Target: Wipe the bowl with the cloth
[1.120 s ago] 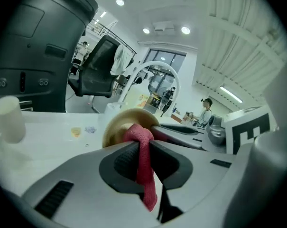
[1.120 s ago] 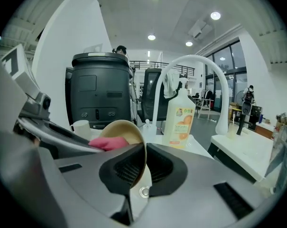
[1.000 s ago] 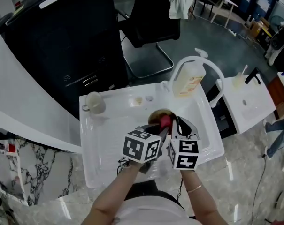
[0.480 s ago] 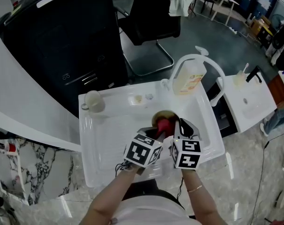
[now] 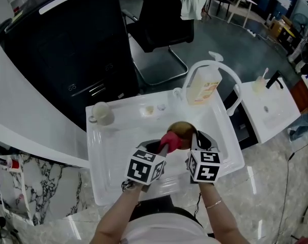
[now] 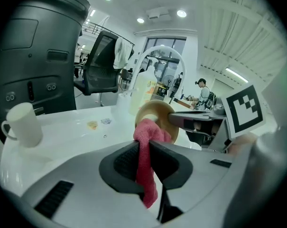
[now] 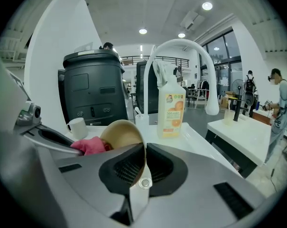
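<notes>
The head view looks steeply down on the bowl [image 5: 183, 128] from well above. The two gripper views sit low and close on the bowl's near side, left and right, both facing across it to the soap bottle [image 5: 204, 88] beyond.

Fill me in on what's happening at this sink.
A person works two handheld grippers over a white sink. The right gripper is clamped on the rim of a tan bowl, which it holds tilted. The left gripper pinches a pink cloth and has it at the bowl's mouth. A mug and a soap bottle stand behind.
</notes>
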Tool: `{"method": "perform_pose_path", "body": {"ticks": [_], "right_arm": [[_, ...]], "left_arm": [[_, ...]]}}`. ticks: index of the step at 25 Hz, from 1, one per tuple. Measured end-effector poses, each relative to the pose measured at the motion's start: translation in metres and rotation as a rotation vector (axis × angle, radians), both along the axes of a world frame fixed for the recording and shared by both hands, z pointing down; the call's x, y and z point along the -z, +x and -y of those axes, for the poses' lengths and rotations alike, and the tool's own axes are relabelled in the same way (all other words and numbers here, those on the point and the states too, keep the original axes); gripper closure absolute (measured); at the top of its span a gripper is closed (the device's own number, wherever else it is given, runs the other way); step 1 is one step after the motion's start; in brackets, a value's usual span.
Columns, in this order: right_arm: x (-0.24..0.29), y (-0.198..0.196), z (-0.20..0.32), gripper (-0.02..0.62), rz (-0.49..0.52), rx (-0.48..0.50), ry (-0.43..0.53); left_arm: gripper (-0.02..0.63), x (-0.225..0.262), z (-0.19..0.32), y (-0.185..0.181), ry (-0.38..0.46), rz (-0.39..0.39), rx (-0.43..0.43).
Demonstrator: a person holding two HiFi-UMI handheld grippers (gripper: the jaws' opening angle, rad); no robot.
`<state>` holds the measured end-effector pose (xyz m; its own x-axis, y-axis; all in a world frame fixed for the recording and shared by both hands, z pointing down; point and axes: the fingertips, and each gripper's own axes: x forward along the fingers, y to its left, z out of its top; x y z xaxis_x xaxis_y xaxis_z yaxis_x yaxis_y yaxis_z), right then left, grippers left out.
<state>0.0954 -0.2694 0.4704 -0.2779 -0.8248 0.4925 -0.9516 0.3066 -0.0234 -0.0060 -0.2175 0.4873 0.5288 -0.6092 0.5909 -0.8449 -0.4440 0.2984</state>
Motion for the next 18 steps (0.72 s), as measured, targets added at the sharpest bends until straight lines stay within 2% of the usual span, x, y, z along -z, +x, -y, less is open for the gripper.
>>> {"method": "perform_pose_path", "body": {"ticks": [6,18], "right_arm": [[-0.001,0.007,-0.001,0.575,0.011,-0.015,-0.003],[0.001,0.031,-0.007,0.578,0.022,-0.073,-0.007]], "left_arm": [[0.543,0.015,-0.004,-0.008,0.058,0.009,0.013],[0.543,0.065,0.009,-0.038,0.233,-0.04,0.135]]}}
